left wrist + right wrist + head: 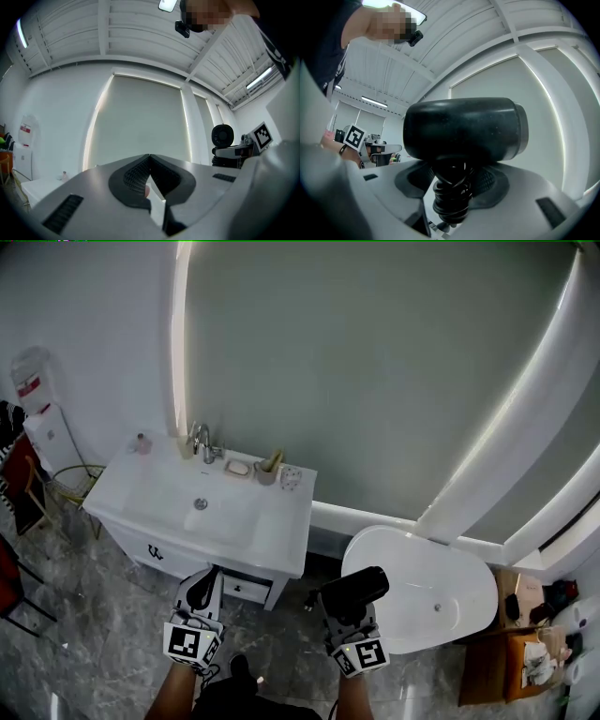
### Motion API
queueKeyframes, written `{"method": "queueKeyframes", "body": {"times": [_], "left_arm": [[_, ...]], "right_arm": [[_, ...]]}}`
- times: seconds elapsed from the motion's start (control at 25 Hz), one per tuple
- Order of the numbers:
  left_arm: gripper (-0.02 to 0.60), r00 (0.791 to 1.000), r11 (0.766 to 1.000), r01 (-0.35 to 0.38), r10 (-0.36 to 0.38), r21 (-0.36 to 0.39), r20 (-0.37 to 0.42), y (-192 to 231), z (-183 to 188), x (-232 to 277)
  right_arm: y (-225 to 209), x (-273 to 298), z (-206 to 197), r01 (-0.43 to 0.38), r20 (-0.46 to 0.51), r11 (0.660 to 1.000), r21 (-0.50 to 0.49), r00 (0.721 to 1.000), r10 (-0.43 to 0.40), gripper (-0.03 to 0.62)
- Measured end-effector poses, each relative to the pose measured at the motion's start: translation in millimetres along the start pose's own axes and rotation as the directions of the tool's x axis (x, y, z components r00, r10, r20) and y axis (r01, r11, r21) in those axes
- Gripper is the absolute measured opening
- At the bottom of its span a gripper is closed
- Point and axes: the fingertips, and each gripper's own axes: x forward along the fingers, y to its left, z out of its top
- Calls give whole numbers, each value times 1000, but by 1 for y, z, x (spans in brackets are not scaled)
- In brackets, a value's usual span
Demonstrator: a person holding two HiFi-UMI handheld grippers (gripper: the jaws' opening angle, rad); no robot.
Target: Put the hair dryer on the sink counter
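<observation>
- The right gripper (452, 187) has its jaws set fairly wide but clamped on the handle of the hair dryer (464, 129). The cord is wound round that handle, and the black barrel sits above the jaws, lying crosswise.
- The left gripper (150, 174) is closed tip to tip with nothing in it. It hangs at the lower left of the head view, near the counter's front edge.
- The dryer is in the air at the lower middle of the head view, between the sink counter (272, 545) on the left and the white bathtub (459, 587) on the right — not yet over the counter.
- To do this well, I'd carry it up and to the left. I'd aim for the bare flat strip at the counter's right side, short of the basin (202, 512) and clear of the cup (267, 471) and soap dish (236, 467) at the back by the faucet (200, 439).
- Lay the barrel down flat before letting go, so it can't roll off the edge — the wound cord may let the handle slip a little in the grip.
</observation>
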Motion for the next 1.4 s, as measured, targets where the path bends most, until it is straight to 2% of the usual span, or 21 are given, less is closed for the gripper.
{"method": "queueKeyframes", "body": {"times": [0.2, 0.52, 0.88, 1.0, 1.4], "left_arm": [[25, 1000, 1000, 28, -28, -2, 12, 23, 4, 39], [25, 998, 999, 52, -52, -12, 23, 16, 6, 81], [25, 1000, 1000, 4, -4, -14, 19, 2, 4, 114], [25, 1000, 1000, -11, 11, -3, 10, -1, 2, 118], [25, 999, 999, -51, 51, 4, -11, 3, -7, 123]], "right_arm": [[-7, 41, 9, 12, 23, 1000, -4, 1000, -12, 229], [-34, 66, 13, 9, 19, 1000, -15, 1000, -9, 229], [-73, 90, 13, -45, 6, 999, -7, 999, 45, 227], [-81, 96, 4, -54, -5, 998, 23, 999, 54, 228], [-77, 115, -20, -116, -57, 991, 63, 991, 120, 229]]}}
